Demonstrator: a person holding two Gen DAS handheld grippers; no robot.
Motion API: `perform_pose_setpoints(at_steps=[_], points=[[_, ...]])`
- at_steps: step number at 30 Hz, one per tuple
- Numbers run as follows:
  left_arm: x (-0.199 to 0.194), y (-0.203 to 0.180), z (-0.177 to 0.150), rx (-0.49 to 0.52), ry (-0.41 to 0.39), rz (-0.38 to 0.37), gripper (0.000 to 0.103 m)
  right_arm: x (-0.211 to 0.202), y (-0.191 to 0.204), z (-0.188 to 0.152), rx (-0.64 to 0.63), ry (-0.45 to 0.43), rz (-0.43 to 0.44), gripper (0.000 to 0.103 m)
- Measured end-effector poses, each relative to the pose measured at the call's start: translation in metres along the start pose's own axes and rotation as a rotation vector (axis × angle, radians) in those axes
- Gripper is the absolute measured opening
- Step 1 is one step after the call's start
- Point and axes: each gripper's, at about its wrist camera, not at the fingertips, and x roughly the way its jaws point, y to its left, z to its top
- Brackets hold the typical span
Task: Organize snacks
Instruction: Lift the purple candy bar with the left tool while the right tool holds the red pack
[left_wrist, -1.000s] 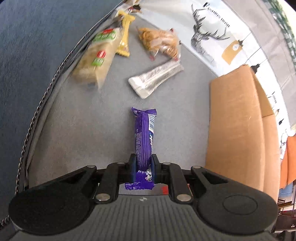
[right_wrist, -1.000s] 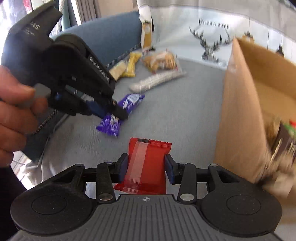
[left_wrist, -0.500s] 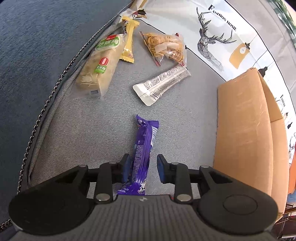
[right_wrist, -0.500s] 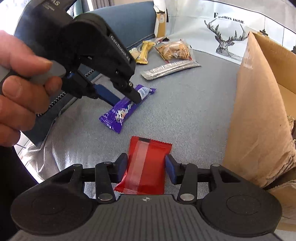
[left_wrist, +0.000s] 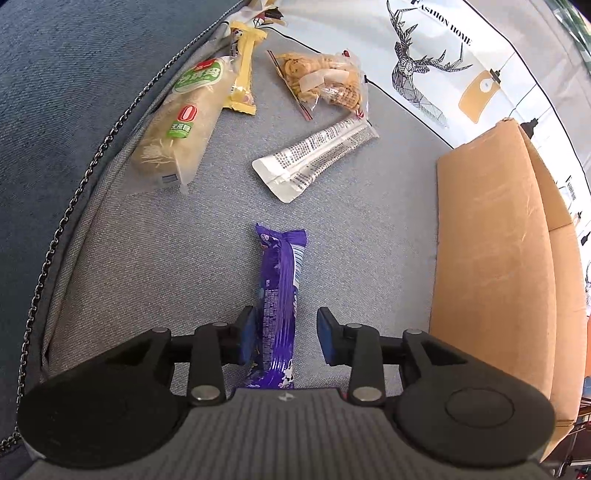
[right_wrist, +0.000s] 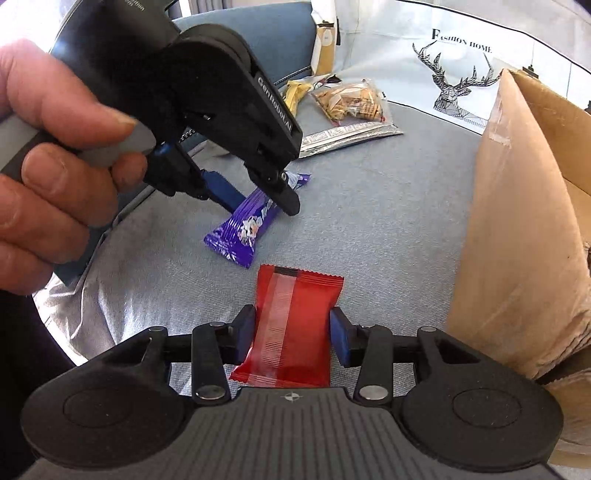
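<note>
The left gripper (left_wrist: 285, 334) has its jaws apart around the purple bar (left_wrist: 279, 295), which lies flat on the grey sofa seat (left_wrist: 147, 266). The left pad (left_wrist: 246, 339) sits against the wrapper; the right pad stands clear of it. In the right wrist view the left hand (right_wrist: 55, 162) holds this gripper (right_wrist: 255, 201) at 10 o'clock, tips down over the bar (right_wrist: 247, 227).

The right gripper (right_wrist: 291, 334) is clamped on a red packet (right_wrist: 295, 325), one pad at each side of it, just above the seat.

From the purple bar in the left wrist view, a silver sachet (left_wrist: 317, 158) lies at 12 o'clock, a clear bag of biscuits (left_wrist: 325, 79) beyond it, a long pale green-labelled pack (left_wrist: 181, 125) at 11 o'clock along the seat edge, and a yellow stick (left_wrist: 243, 74) touching that pack's far end. The cardboard box (left_wrist: 491, 258) stands at 3 o'clock, near the bar but apart from it. In the right wrist view the box (right_wrist: 517, 240) is at 2 o'clock from the red packet, its open top partly showing. A deer-print cushion (right_wrist: 458, 77) lies at 1 o'clock behind the snacks.
</note>
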Motion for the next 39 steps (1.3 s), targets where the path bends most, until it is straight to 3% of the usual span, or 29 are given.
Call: perform_pose_setpoints(at_steps=[26, 28, 33, 39], points=[[0.004, -0.013, 0.000, 0.074, -0.016, 0.050, 0.038, 0.000, -0.001, 0.002, 0.000, 0.021, -0.002, 0.046], [0.004, -0.015, 0.000, 0.090, -0.017, 0.058, 0.037, 0.000, -0.001, 0.002, -0.001, 0.021, -0.002, 0.046], [0.004, -0.016, 0.000, 0.110, -0.021, 0.080, 0.019, -0.001, -0.001, 0.001, -0.003, 0.021, -0.002, 0.046], [-0.003, -0.011, 0.001, 0.073, -0.051, 0.049, 0.018, -0.003, 0.000, 0.000, 0.000, 0.001, -0.018, 0.046]])
